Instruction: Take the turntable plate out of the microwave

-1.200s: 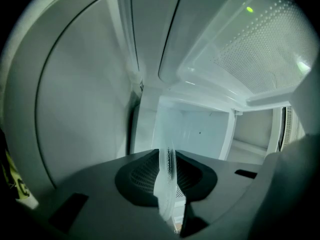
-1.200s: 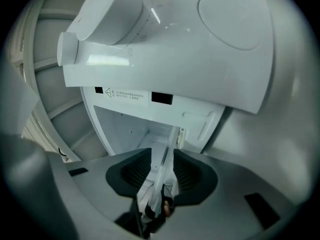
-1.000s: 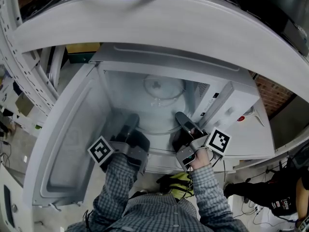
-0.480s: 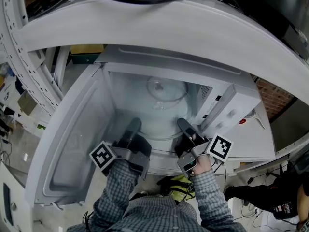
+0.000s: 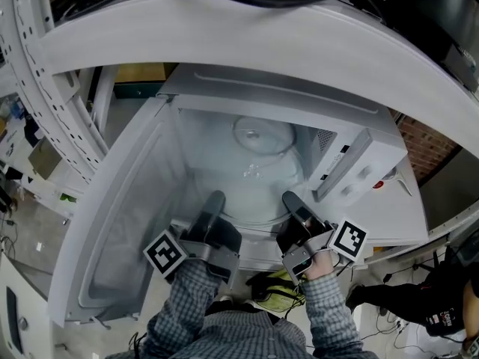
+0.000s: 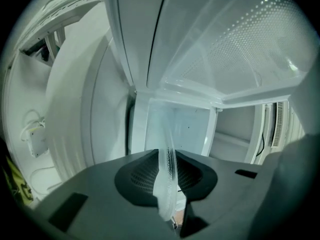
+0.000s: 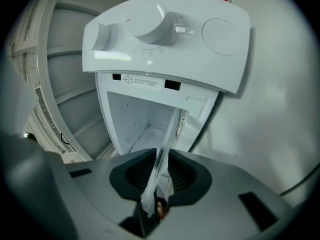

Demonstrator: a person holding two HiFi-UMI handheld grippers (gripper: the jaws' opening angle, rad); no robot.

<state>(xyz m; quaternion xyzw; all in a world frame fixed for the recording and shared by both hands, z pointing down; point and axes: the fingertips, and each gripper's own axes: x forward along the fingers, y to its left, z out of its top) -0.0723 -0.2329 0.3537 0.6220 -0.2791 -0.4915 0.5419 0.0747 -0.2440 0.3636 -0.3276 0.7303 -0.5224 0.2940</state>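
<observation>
**Both Grippers Clamp the Glass Plate at the Microwave's Mouth**

A broad white curved frame (image 5: 224, 28) arches over the top of the head view, with a perforated white rail (image 5: 41, 88) down the left. Below it stands the white microwave (image 5: 262, 96). Its door (image 5: 120, 223) is swung wide to the left, and its control panel (image 5: 358, 172) with round white knobs (image 7: 150, 26) stands close beside the right gripper. A red-brick wall (image 5: 423, 144) shows at the far right.

The clear round glass turntable plate (image 5: 254, 200) lies at the front of the cavity, spanning between the two grippers. Whether it still rests on the cavity floor cannot be told.

The person's plaid sleeves (image 5: 187, 305) reach in from below. The dark grey left gripper (image 5: 213, 204) has its jaws pressed onto the plate's left rim. The right gripper (image 5: 293, 203) has just been closing its jaws, and they now pinch the thin glass edge on the right. A black-and-white marker cube (image 5: 166, 254) sits on each gripper.
</observation>
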